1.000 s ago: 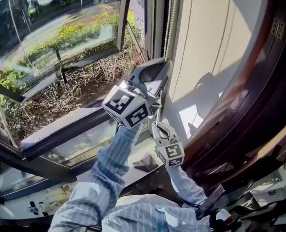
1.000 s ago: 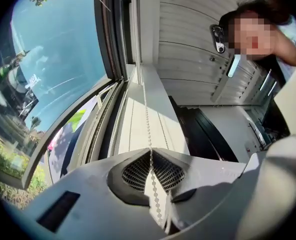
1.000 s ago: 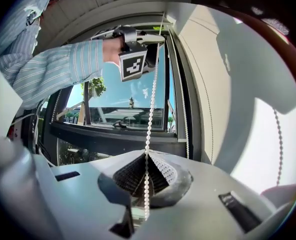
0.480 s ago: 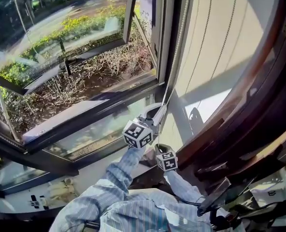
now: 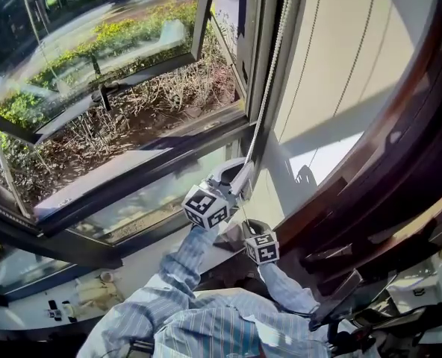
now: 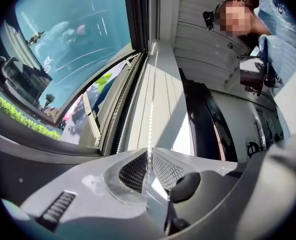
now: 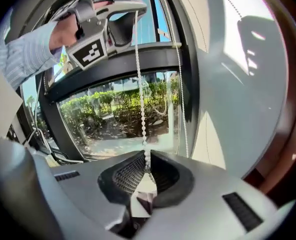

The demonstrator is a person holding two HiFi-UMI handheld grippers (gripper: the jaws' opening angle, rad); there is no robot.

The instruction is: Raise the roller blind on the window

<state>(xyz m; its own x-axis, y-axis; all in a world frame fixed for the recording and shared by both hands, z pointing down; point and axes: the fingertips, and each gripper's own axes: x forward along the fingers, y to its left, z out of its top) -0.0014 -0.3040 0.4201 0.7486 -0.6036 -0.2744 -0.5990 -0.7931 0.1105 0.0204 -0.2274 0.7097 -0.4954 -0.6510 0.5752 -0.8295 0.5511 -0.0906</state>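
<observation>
1. Both grippers sat lower against the window (image 5: 131, 88) than a second earlier, left gripper (image 5: 238, 176) above right gripper (image 5: 248, 228).
2. Fingers of each were clamped on the bead chain (image 5: 272, 66), which hung just beside the roller blind (image 5: 340, 58) at the window's right.
3. Only the right gripper view showed a second strand (image 7: 180, 99) hanging alongside.

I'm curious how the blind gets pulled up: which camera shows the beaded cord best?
The right gripper view: the bead chain runs bead by bead from that gripper's shut fingers up to the left gripper. The left gripper view shows it pinched, rising beside the roller blind; the head view shows only a thin line.
</observation>
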